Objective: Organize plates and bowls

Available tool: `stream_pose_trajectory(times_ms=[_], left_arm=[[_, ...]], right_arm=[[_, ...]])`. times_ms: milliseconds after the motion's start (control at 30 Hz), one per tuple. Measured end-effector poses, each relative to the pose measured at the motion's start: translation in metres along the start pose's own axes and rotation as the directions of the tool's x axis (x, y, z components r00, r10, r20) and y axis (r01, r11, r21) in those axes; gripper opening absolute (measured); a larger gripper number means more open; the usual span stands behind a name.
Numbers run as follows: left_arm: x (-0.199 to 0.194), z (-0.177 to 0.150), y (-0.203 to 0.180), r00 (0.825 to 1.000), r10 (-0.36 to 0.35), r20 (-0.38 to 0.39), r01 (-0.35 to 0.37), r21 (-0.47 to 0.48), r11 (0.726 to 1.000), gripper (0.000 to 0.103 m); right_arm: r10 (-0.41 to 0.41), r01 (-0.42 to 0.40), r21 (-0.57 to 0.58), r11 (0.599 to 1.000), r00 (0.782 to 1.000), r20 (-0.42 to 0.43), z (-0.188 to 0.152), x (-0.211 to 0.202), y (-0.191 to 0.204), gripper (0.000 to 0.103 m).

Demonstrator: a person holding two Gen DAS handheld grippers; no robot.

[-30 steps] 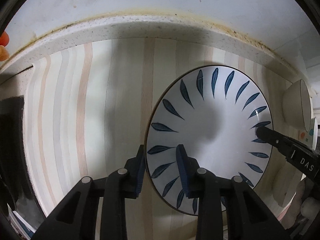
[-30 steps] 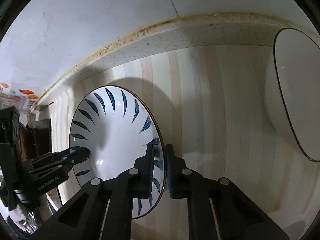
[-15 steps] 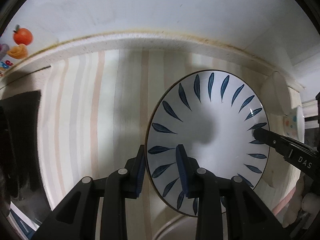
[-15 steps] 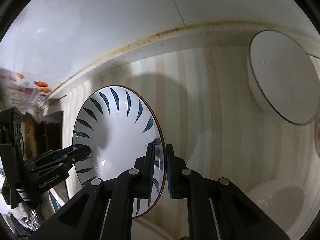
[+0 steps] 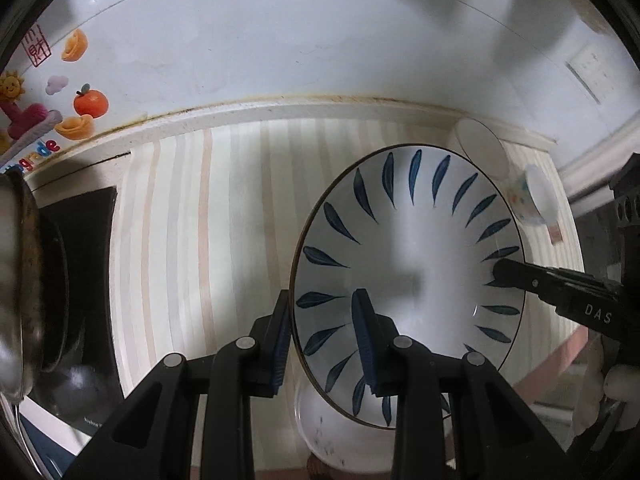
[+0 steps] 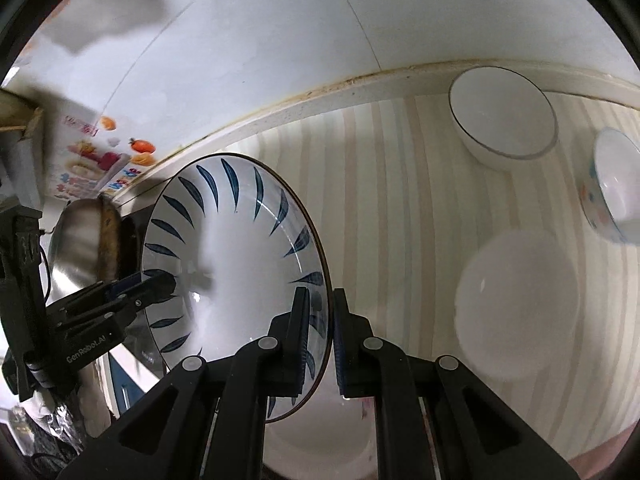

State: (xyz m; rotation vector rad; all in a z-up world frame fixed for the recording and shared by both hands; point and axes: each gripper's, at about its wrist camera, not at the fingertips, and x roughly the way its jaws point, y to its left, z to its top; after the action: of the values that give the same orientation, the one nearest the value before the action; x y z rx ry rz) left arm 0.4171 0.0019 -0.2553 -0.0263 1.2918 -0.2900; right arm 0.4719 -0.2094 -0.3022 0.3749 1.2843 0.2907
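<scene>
1. The leaf-patterned plate is held in the air above the striped table, at centre right of the left wrist frame.
2. The left gripper has its jaws clamped on the plate's near-left rim.
3. The right gripper has its jaws pinching the plate's opposite edge, low in the centre of its frame.
4. A white bowl sits at upper right, a patterned bowl at the right edge, and a white plate lower right.
5. Another white dish lies below the held plate.
6. A metal pot is at far left.
</scene>
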Motion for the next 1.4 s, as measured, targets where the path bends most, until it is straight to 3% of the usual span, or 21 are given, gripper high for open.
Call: stream_pose_trajectory(times_ms=[267, 600, 1000, 1400], left_arm=[[-0.003, -0.046, -0.006, 0.999, 0.001, -0.033, 0.0, 0.03, 1.0, 0.027], [0.044, -0.082, -0.007, 0.991, 0.004, -0.136, -0.002, 0.012, 1.0, 0.027], [0.08, -0.086, -0.018, 0.978, 0.045, -0.204, -0.034, 0.058, 0.998, 0.027], [0.092, -0.09, -0.03, 0.971, 0.064, -0.23, -0.047, 0.08, 0.996, 0.027]], right_arm=[[0.012, -0.012, 0.016, 1.0, 1.0, -0.004, -0.054, -0.012, 0.001, 0.012], [0.006, 0.0, 0.07, 0.998, 0.997, -0.08, -0.114, 0.023, -0.025, 0.012], [-0.006, 0.022, 0.113, 0.993, 0.989, -0.145, -0.14, 0.062, -0.055, 0.012], [-0.045, 0.062, 0.098, 0.993, 0.985, -0.166, -0.138, 0.065, -0.057, 0.013]])
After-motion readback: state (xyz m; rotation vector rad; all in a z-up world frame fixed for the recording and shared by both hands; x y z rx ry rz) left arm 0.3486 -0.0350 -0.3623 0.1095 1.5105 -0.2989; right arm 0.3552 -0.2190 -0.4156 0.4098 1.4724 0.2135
